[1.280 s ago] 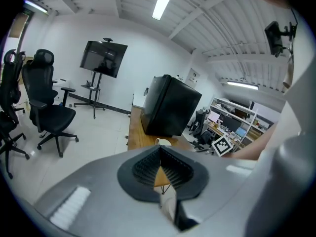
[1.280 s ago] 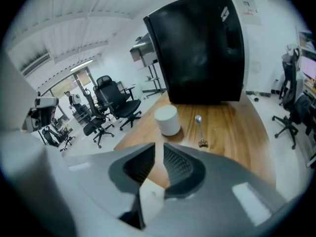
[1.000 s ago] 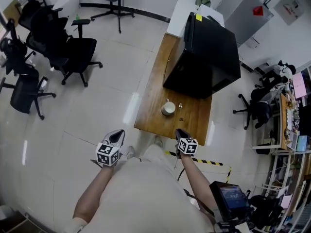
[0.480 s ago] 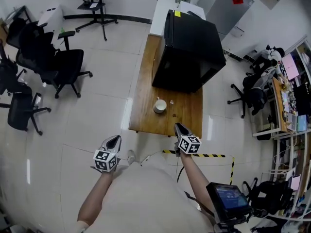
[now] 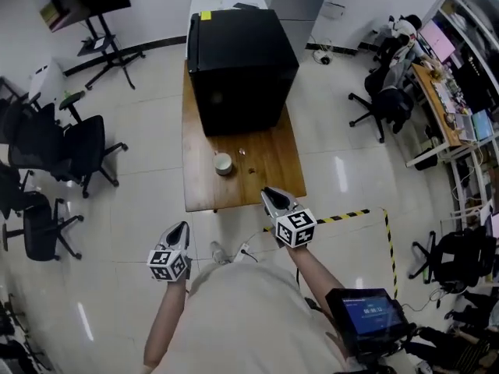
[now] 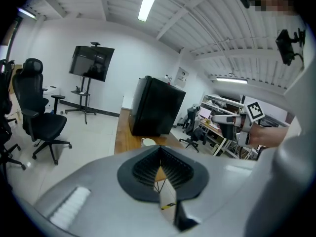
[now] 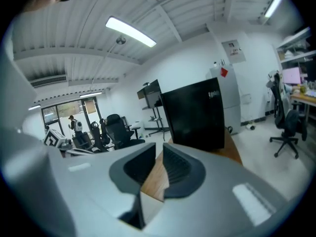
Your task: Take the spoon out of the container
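A white cup-like container [image 5: 224, 164] stands on the wooden table [image 5: 273, 162], in front of a big black cabinet; any spoon in it is too small to make out. The left gripper view shows the same container [image 6: 146, 142] far ahead. My right gripper [image 5: 271, 196] hovers at the table's near edge, right of the container and well short of it. Its jaws are closing with a narrow gap and nothing between them [image 7: 159, 154]. My left gripper [image 5: 179, 231] hangs over the floor short of the table, tips together and empty [image 6: 159, 152].
The black cabinet [image 5: 238, 57] fills the table's far half. Two small objects [image 5: 241, 152] lie right of the container. Office chairs [image 5: 78, 154] stand to the left, and more chairs and cluttered desks [image 5: 437, 76] to the right. Yellow-black tape [image 5: 351, 213] marks the floor.
The head view has swung, so the table now sits further left and up. Both grippers stay short of the table; the right one has come up to its near edge.
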Available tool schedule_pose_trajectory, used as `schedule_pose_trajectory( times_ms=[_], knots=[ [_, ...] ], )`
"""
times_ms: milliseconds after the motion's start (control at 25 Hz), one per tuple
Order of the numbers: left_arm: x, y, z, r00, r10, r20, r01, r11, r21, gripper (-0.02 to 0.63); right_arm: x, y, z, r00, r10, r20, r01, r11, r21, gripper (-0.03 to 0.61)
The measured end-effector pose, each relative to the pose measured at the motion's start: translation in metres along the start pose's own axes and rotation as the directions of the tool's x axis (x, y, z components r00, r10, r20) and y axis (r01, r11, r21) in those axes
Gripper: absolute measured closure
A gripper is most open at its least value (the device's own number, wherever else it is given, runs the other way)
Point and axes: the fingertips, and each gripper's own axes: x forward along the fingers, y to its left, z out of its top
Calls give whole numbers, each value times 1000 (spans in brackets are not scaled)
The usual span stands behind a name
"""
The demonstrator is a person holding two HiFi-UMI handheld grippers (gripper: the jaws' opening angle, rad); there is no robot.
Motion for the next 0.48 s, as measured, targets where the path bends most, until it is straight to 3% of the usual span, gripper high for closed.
schedule_pose_trajectory(
  times_ms=[200, 480],
  knots=[
    [10, -32, 21, 1000, -18, 16, 18, 1000, 23, 632, -30, -8, 24, 999, -10, 37, 13, 996, -90, 546],
    [20, -107, -9, 999, -29, -22, 30, 999, 38, 632, -102, -31, 35, 995, 2, 101, 13, 990, -142, 551]
  ],
)
